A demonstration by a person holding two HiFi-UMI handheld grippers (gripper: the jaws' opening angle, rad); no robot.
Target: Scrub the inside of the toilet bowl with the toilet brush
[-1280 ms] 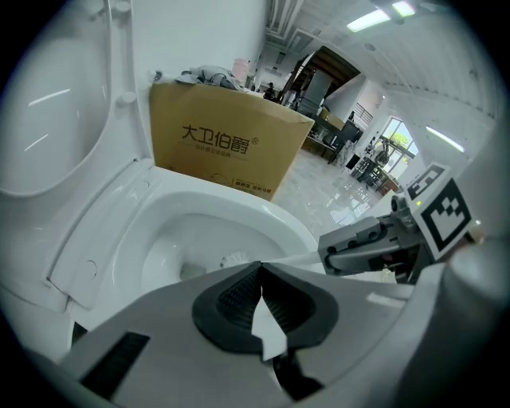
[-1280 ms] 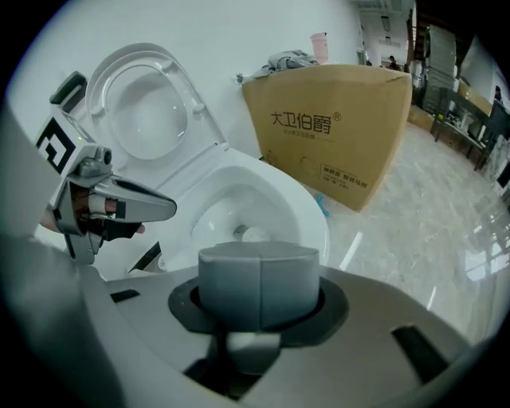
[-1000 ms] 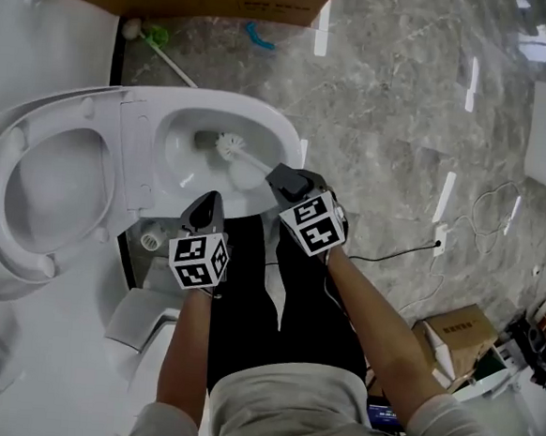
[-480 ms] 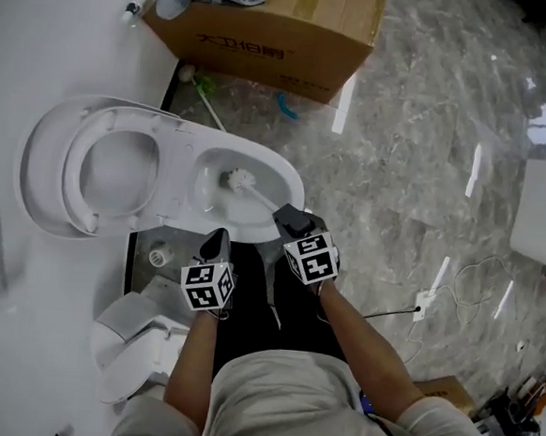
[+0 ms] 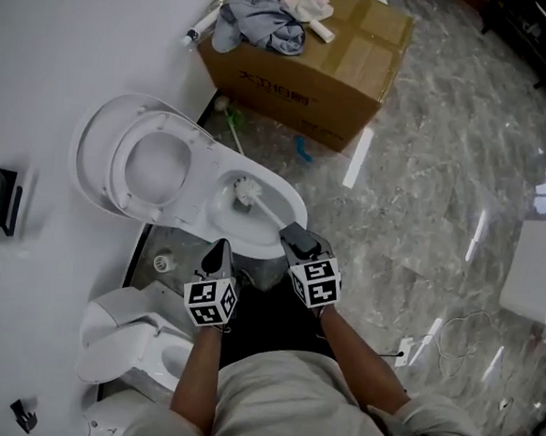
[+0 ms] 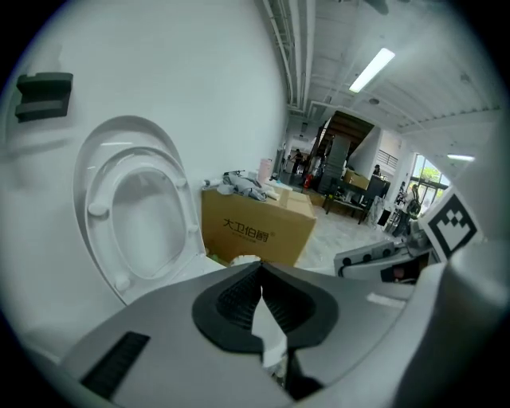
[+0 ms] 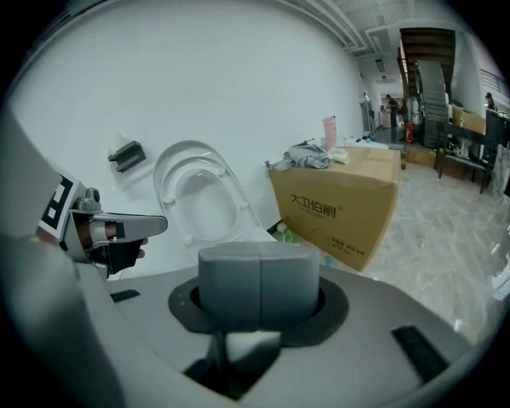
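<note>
The toilet brush [image 5: 248,193] is seen inside the toilet bowl [image 5: 291,199]. Its round head of white bristles is placed low in the bowl, near the back. Its thin white handle is tilted up toward the right gripper [image 5: 293,233]. In the right gripper view, the jaws of the right gripper [image 7: 259,287] are pressed together on this handle, and a white part of it is seen just under the grey pads. The left gripper [image 5: 218,252] is held near the front rim of the bowl. In its own view the left gripper [image 6: 260,275] is closed at the tips and nothing is gripped. The seat and lid [image 5: 118,153] are raised. A cardboard box [image 5: 308,69] is placed behind the toilet.
</note>
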